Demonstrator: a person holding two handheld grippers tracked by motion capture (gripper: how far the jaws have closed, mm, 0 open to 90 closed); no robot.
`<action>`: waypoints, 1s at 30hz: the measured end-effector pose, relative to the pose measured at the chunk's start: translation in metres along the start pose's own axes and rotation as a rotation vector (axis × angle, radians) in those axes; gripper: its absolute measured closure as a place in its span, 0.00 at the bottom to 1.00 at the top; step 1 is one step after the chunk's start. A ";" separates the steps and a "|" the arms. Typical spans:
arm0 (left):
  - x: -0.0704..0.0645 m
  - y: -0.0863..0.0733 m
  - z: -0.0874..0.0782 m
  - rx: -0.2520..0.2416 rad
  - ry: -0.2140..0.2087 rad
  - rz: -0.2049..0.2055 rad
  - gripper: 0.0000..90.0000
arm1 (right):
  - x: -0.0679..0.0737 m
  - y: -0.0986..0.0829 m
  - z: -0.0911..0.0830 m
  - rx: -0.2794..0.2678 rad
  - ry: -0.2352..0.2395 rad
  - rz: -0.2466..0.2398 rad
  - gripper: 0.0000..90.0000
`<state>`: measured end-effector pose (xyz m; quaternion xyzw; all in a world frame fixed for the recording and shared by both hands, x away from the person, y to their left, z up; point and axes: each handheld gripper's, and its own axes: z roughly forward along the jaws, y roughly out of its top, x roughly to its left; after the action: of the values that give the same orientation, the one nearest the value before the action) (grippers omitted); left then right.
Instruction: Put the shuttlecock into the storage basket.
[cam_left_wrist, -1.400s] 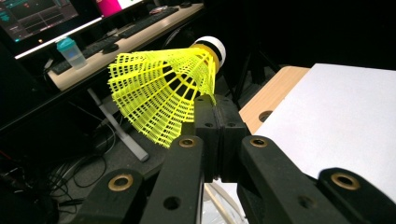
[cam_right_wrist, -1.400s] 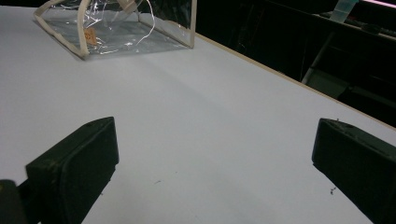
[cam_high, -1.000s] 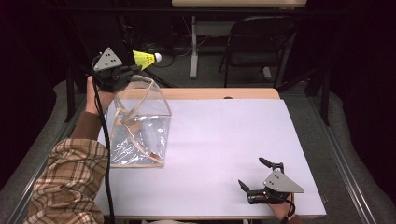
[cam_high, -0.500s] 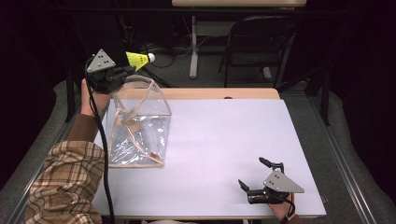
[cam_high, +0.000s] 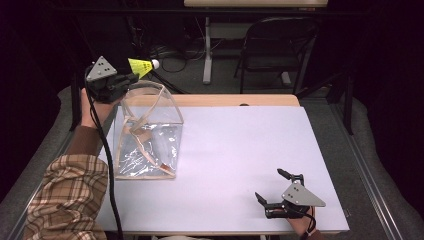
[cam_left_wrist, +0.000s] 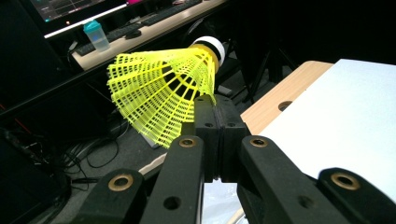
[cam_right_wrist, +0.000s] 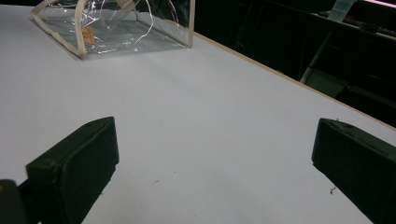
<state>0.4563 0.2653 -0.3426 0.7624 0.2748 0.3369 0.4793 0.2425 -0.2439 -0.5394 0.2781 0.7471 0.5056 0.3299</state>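
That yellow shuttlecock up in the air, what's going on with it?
A person is working at a table with a gripper in each hand. The left gripper has its jaws shut on the skirt of the shuttlecock, held in the air by the far rim of a clear bag that stands open on the table. The right gripper rests at the near right of the table, jaws open, holding nothing.

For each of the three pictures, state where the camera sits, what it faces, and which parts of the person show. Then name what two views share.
High view: above the person's side, facing down on the table; both forearms, left claw, right claw.
Left gripper view: on the left claw, facing the yellow shuttlecock it pinches.
Right gripper view: on the right claw, low over the table.
Shared: the clear bag, high and right gripper views.
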 end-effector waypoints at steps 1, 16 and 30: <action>0.000 -0.001 -0.001 -0.001 0.001 -0.004 1.00 | 0.000 0.000 0.000 0.001 0.000 -0.001 0.00; 0.004 -0.016 -0.006 0.022 0.007 -0.015 1.00 | 0.000 0.000 0.000 0.001 -0.001 0.001 0.00; 0.004 -0.026 -0.006 0.042 -0.001 -0.019 1.00 | 0.000 0.000 0.000 0.001 -0.003 -0.001 0.00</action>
<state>0.4513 0.2820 -0.3636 0.7699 0.2885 0.3260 0.4665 0.2427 -0.2439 -0.5394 0.2787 0.7468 0.5048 0.3313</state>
